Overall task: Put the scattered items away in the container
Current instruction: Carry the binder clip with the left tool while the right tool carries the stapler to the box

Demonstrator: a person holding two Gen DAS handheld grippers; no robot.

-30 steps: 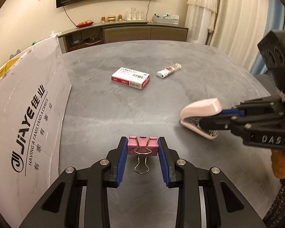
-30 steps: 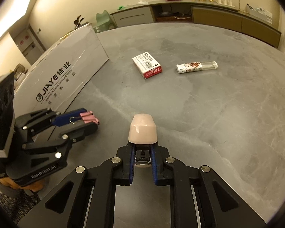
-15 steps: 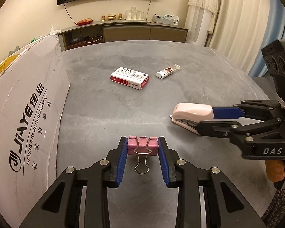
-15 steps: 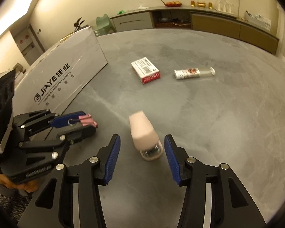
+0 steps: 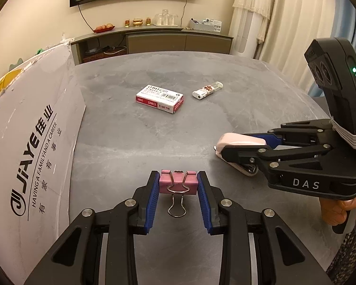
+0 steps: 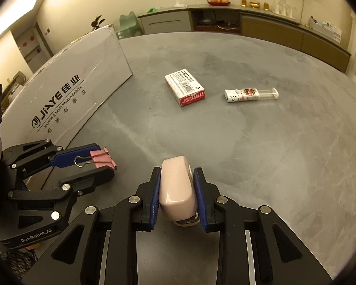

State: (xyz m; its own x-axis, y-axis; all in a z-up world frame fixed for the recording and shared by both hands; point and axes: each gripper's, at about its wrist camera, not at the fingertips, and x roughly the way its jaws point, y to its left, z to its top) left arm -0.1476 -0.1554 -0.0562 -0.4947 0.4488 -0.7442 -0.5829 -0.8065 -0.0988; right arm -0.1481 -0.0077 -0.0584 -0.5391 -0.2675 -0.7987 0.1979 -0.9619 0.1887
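Right claw (image 6: 178,196) reclosed on stapler (image 6: 176,187); box (image 5: 30,142) left (upright).

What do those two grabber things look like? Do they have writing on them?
Both are black frames with silver bolts and ribbed blue pads on two fingers. The right gripper says DAS in white and carries a black camera block with a green light, strapped by a white band. The left gripper says GenRobot.AI in small white letters.

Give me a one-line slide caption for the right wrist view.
Right gripper clamps a pink stapler while the left gripper holds a pink binder clip beside the cardboard box.
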